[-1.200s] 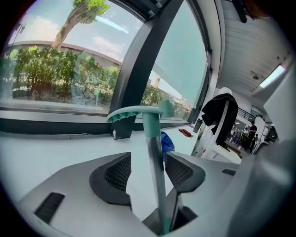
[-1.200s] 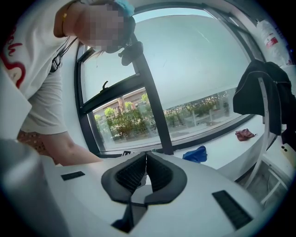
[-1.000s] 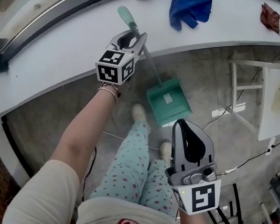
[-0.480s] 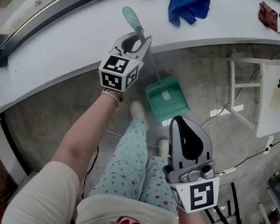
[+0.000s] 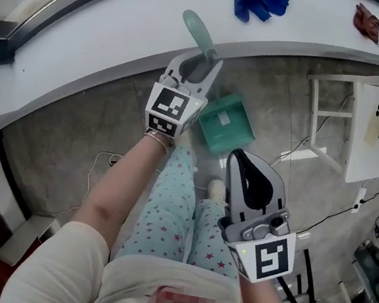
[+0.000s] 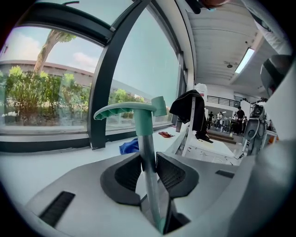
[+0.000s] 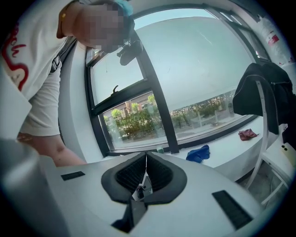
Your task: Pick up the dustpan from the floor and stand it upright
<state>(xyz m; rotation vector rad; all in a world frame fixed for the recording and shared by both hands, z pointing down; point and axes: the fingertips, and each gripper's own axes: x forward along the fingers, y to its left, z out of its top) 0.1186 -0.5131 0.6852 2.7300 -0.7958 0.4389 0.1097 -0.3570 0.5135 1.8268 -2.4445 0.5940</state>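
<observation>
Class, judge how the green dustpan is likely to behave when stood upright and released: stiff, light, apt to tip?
Probably stiff: the dustpan has a shaft that looks straight. Likely light: the pan looks like thin plastic and the shaft is slim. Possibly tippy upright: the long handle puts weight high above a small pan.

No readable text, labels, brands or numbers in view
</observation>
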